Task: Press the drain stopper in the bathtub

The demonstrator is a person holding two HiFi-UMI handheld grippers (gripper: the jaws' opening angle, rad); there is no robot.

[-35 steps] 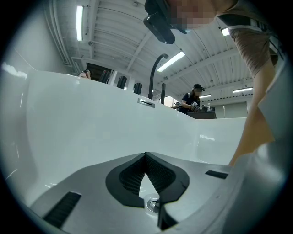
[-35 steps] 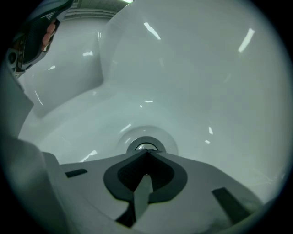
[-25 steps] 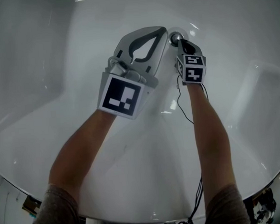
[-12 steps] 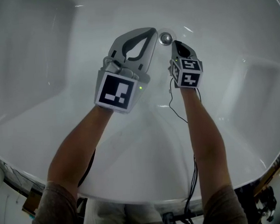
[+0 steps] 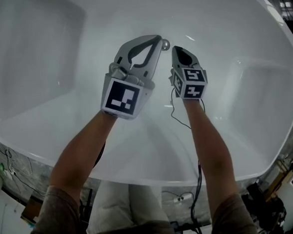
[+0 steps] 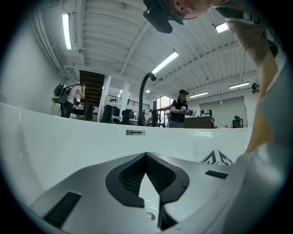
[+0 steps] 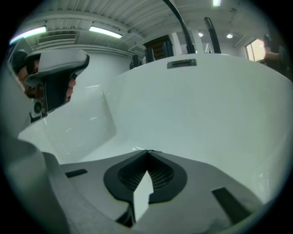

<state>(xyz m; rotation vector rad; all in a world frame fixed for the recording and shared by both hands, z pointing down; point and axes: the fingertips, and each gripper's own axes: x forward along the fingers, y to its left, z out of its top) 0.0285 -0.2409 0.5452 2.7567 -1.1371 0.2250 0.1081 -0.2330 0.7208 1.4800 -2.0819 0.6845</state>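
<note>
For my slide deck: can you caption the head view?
Left gripper and right gripper, both shut, reach into a white bathtub, tips either side of its chrome drain stopper.

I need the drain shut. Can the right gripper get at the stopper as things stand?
Probably yes: the right gripper, jaws together, sits close beside the drain stopper with nothing between them; the left gripper is on the stopper's other side.

black faucet (image 6: pixel 141 98), ceiling lights (image 6: pixel 165 62), standing person (image 6: pixel 179 110)
</note>
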